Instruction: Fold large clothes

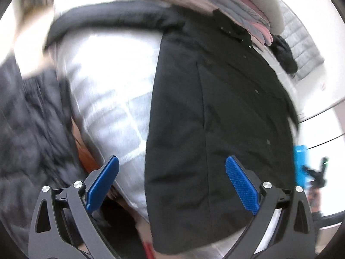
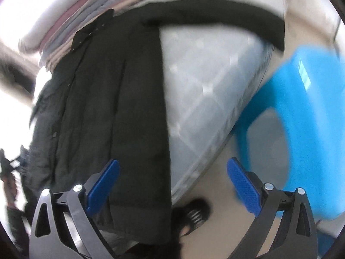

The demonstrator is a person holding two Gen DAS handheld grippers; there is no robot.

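Observation:
A long black coat (image 1: 215, 118) with snap buttons lies lengthwise on a pale quilted mattress (image 1: 112, 99), one sleeve (image 1: 112, 15) stretched sideways across the far end. My left gripper (image 1: 172, 170) hovers open above the coat's near hem, nothing between its blue pads (image 1: 241, 183). In the right wrist view the same coat (image 2: 120, 108) fills the left half, its sleeve (image 2: 215, 17) running right over the mattress (image 2: 204, 86). My right gripper (image 2: 172, 172) is open over the coat's right edge and the mattress rim, holding nothing. Both views are motion-blurred.
A stack of folded pink and grey clothes (image 1: 226, 6) sits at the coat's far end. A dark quilted garment (image 1: 28, 129) lies left of the mattress. A blue plastic stool (image 2: 297, 112) stands right of the mattress, on a beige floor. A dark shoe (image 2: 194, 213) shows near its edge.

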